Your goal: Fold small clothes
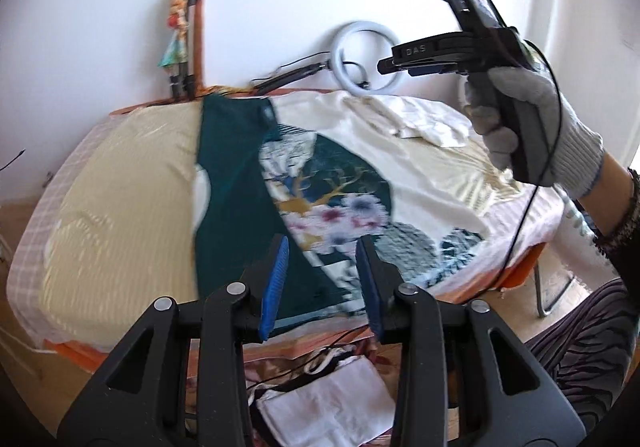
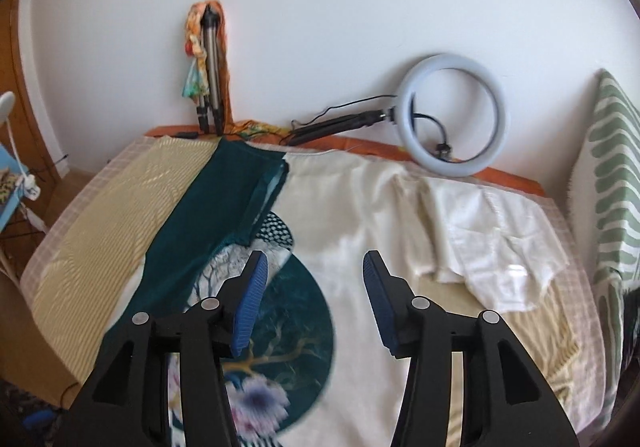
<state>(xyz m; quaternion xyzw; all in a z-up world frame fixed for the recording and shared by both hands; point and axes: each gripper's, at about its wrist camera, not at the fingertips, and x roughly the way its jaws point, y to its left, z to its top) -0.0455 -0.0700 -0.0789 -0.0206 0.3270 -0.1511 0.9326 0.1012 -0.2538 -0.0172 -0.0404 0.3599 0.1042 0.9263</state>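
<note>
A cream T-shirt with a round teal print of a deer and flowers (image 1: 340, 191) lies spread on the bed; its left side, dark teal, is folded over it (image 1: 232, 183). It also shows in the right wrist view (image 2: 352, 231). My left gripper (image 1: 322, 251) is open and empty, above the shirt's near edge. My right gripper (image 2: 314, 267) is open and empty, held above the shirt's middle; in the left wrist view its handle shows raised high in a gloved hand (image 1: 516, 119). A crumpled white garment (image 2: 492, 243) lies at the far right of the bed.
The bed has a yellow striped cover (image 2: 104, 215) and an orange frame (image 1: 520, 267). A ring light (image 2: 454, 115) and a folded tripod (image 2: 210, 67) lean on the wall behind. A green-striped cushion (image 2: 612, 175) stands at the right. Folded cloths (image 1: 332, 399) lie below the bed's near edge.
</note>
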